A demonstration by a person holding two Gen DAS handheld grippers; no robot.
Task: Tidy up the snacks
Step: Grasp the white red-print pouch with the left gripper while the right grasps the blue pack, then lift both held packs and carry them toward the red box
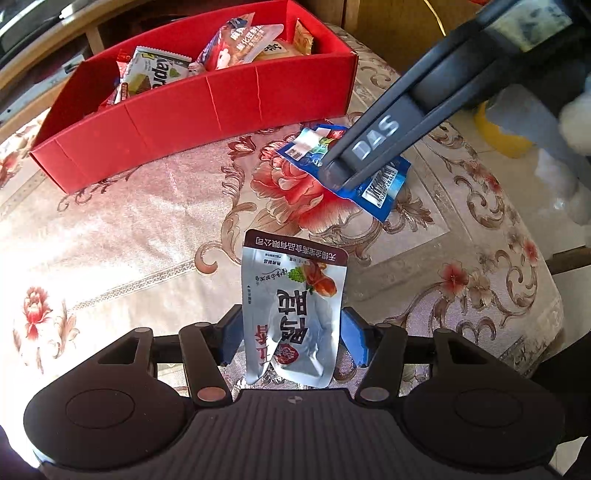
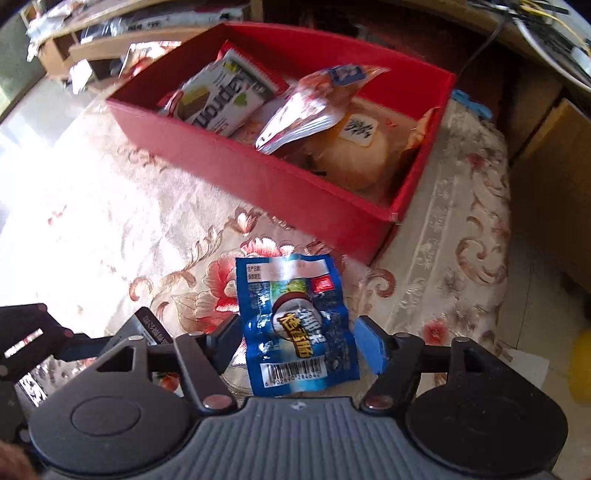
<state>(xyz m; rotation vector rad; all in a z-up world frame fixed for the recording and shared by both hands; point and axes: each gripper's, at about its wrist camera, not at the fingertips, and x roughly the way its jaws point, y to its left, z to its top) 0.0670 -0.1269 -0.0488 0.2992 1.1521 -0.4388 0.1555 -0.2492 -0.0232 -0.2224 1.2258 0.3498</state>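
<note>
A red box (image 1: 199, 110) with several snack packs stands at the back of the floral tablecloth; it also shows in the right wrist view (image 2: 295, 184). My left gripper (image 1: 291, 332) is shut on a silver snack pouch (image 1: 295, 302), its blue pads pressing both sides. My right gripper (image 2: 299, 339) straddles a blue snack packet (image 2: 295, 317) that lies on the cloth; its jaws stand a little wider than the packet. From the left wrist view, the right gripper's fingers (image 1: 369, 147) rest over that blue packet (image 1: 384, 184).
The tablecloth (image 1: 129, 240) covers a table whose right edge drops off near a yellow object (image 1: 498, 133) on the floor. Wooden furniture and shelves (image 2: 147, 33) stand behind the box.
</note>
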